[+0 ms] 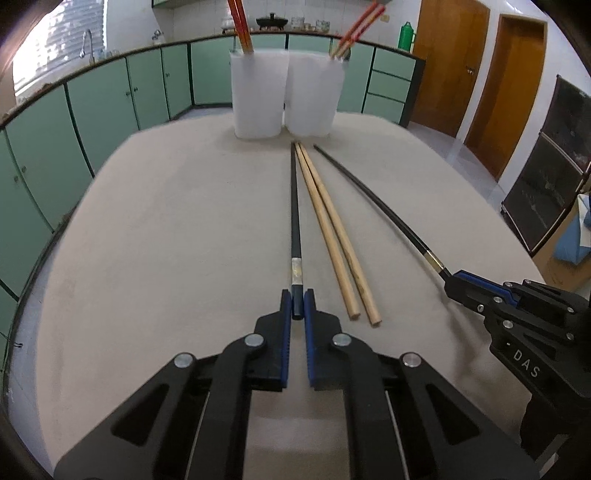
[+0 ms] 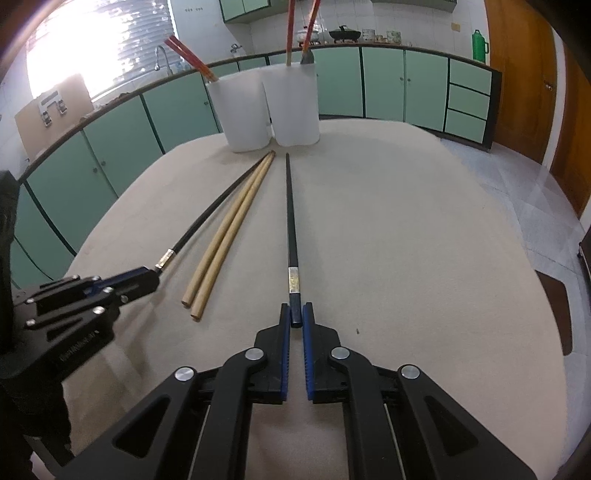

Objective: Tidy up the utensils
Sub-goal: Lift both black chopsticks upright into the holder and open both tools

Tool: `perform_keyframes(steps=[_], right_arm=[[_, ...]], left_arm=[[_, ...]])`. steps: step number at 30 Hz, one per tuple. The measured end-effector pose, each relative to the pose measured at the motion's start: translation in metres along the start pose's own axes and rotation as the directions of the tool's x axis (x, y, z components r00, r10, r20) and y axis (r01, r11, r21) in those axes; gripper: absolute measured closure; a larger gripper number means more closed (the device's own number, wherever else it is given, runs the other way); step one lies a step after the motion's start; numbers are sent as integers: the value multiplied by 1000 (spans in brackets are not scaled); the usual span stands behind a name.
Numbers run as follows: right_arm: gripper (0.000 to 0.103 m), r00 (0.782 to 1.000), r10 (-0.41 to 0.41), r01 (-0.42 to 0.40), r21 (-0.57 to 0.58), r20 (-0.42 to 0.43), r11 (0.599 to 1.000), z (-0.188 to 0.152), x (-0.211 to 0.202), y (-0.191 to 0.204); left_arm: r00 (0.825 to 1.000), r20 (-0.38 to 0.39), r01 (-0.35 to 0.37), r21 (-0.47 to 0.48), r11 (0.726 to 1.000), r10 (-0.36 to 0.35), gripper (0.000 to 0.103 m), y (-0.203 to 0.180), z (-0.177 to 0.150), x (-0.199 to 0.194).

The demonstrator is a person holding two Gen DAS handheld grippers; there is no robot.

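Both grippers are working at once here: the left gripper [image 1: 297, 301] is pinching the butt end of 1 black chopstick [image 1: 294, 206], and the right gripper [image 2: 296, 314] is doing the same with the other black chopstick [image 2: 289, 221], each pair of blue pads pressed in against the thick handle end just behind the silver band. That end is the sensible place to be gripping, since it is the widest part and leaves the thin tip free to lead into a holder. Both sticks are lying lengthwise on the table [image 1: 166, 240], tips pointing toward the far edge, so they are already lined up with where they probably need to go. Between them, 2 wooden chopsticks [image 1: 332, 236] are resting side by side and touching, untouched for now. At the far edge, 2 white holders [image 1: 284, 96] are standing upright and side by side, each already carrying red chopsticks [image 1: 242, 26] that are leaning out of the top. So the sorting looks to be running by kind, with the black pair in hand as the current step and the wooden pair waiting. Whether the black sticks are lifting off the table yet, I cannot tell. The likely risk is the long thin tips swinging and clipping a holder rim.
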State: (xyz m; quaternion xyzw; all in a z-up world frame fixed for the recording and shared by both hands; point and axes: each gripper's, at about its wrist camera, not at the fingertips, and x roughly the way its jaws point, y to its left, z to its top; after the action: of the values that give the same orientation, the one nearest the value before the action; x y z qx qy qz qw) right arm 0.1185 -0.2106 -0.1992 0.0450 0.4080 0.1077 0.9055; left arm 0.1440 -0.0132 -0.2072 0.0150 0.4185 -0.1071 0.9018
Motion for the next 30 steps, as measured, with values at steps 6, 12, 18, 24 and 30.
perform_keyframes(steps=[6, 12, 18, 24, 30], right_arm=[[96, 997, 15, -15, 8, 72, 1000, 20, -26, -3], [97, 988, 24, -24, -2, 154, 1000, 48, -52, -4], [97, 971, 46, -38, -41, 233, 998, 81, -80, 1], [97, 957, 89, -65, -94, 275, 993, 118, -101, 8], [97, 956, 118, -81, -145, 269, 986, 151, -110, 16]], left_arm=[[997, 81, -16, 9, 1000, 16, 97, 3, 16, -29], [986, 167, -18, 4, 1000, 17, 97, 3, 41, -56], [965, 262, -5, 17, 1000, 0, 97, 0, 70, -88], [947, 320, 18, 34, 999, -28, 97, 0, 101, -107], [935, 348, 48, 53, 997, -63, 97, -2, 124, -121]])
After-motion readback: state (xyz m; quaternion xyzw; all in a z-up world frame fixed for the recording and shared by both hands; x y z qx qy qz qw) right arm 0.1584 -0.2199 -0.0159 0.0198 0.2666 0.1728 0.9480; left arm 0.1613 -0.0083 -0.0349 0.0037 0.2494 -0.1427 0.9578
